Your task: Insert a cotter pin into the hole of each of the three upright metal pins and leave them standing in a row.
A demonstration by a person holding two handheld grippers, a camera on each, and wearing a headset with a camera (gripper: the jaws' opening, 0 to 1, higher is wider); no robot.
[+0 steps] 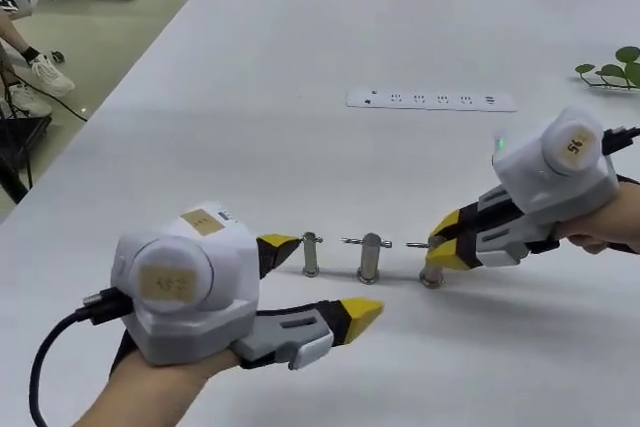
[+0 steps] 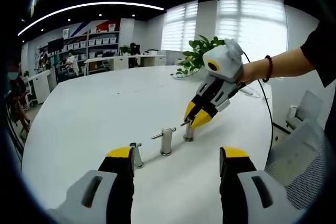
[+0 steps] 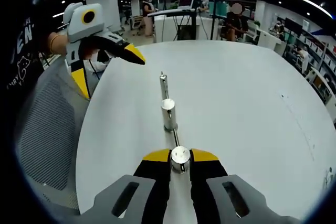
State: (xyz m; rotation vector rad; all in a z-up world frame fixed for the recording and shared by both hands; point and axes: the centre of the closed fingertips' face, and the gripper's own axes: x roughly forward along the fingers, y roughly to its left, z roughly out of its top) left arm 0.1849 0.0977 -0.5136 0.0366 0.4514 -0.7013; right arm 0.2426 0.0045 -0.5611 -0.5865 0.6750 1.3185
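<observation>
Three upright metal pins stand in a row on the white table: left pin (image 1: 310, 255), middle pin (image 1: 369, 259), right pin (image 1: 432, 274). Thin cotter pins poke sideways from the tops of the left and middle ones. My right gripper (image 1: 441, 244) has its jaws close together at the right pin's top (image 3: 180, 158), shut on a cotter pin (image 1: 417, 245) whose tip sticks out toward the middle pin (image 3: 168, 113). My left gripper (image 1: 330, 275) is open just in front of the row, its jaws wide apart and holding nothing (image 2: 176, 153); the left pin (image 2: 136, 155) stands beside one jaw.
A white power strip (image 1: 430, 99) lies farther back on the table (image 1: 220, 127). A green plant (image 1: 612, 69) reaches in at the right edge. The table's left edge runs diagonally past a person's feet (image 1: 45, 72) on the floor.
</observation>
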